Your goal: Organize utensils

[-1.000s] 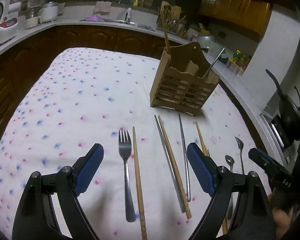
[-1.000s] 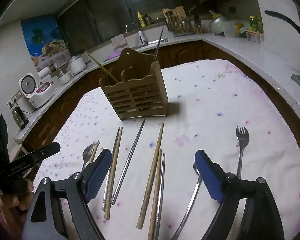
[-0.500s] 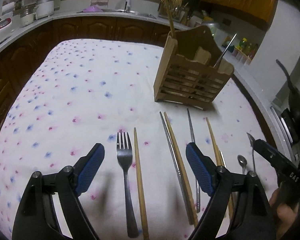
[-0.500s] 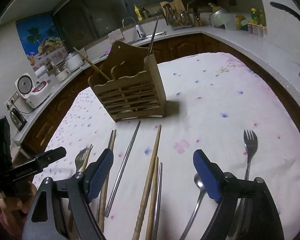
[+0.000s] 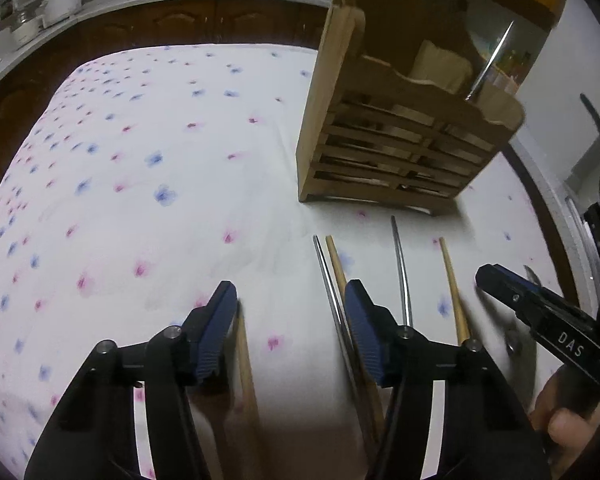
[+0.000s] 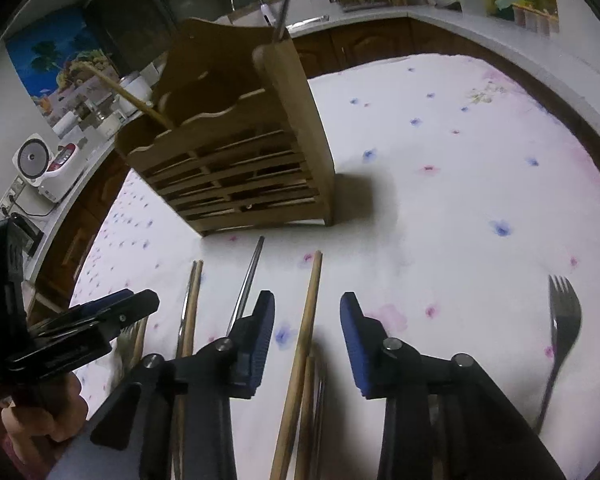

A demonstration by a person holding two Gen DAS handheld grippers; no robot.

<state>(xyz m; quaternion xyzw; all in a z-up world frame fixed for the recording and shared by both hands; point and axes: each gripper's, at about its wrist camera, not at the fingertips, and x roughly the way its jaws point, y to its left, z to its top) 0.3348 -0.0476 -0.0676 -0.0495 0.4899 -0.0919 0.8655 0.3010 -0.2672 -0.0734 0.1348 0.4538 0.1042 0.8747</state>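
Note:
Chopsticks and cutlery lie in a row on the flowered tablecloth [image 5: 140, 160] in front of a slatted wooden utensil holder [image 5: 400, 132] [image 6: 236, 160]. My left gripper [image 5: 292, 332] hangs low over them, its jaws closing. A wooden chopstick [image 5: 246, 364] lies just inside the left pad, and a metal and wooden pair [image 5: 332, 276] runs under the right pad; neither pad presses. My right gripper [image 6: 308, 332] is also closing, with a wooden chopstick [image 6: 310, 304] lying between its pads, untouched. The holder has one wooden stick [image 6: 132, 98] and one metal stick [image 6: 284, 0] in it.
A fork [image 6: 560, 320] lies alone at the right of the cloth. More chopsticks [image 6: 192, 312] lie left of the right gripper. Each gripper shows in the other's view, held by a hand [image 5: 568, 420]. A counter with a rice cooker [image 6: 44, 168] curves around the table.
Both grippers moved forward and down towards the row of utensils, so the holder looms larger. Both pairs of jaws have narrowed, the right more than the left.

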